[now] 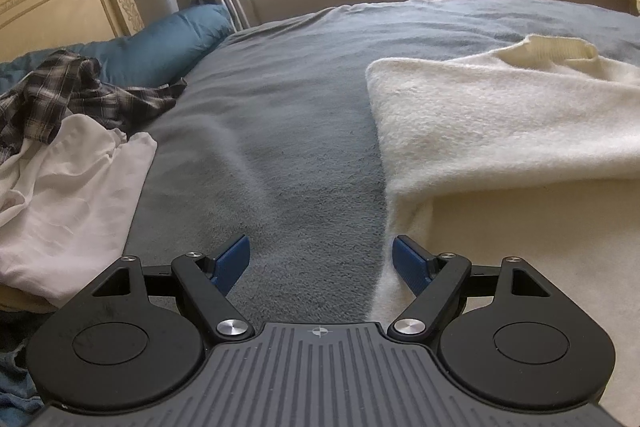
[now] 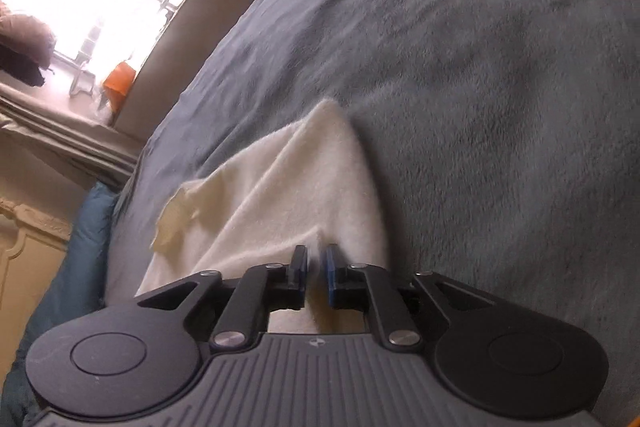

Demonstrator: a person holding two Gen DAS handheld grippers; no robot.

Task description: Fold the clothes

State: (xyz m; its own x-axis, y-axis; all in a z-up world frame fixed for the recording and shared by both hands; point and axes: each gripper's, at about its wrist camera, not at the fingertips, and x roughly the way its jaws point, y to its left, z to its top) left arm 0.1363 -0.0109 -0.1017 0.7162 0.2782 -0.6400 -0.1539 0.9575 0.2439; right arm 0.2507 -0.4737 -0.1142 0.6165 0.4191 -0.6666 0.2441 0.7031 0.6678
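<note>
Nearest, we see two grippers. The left gripper [image 1: 321, 263] has its jaws spread wide over the grey blanket [image 1: 288, 131], holding nothing. The right gripper [image 2: 315, 269] has its jaws a narrow gap apart, cream cloth between them; we cannot tell whether they pinch it. One cream sweater [image 1: 500, 131] lies on the bed. Farther left lie one white garment [image 1: 68, 187], one plaid shirt [image 1: 60, 95] and one blue pillow [image 1: 168, 43].
</note>
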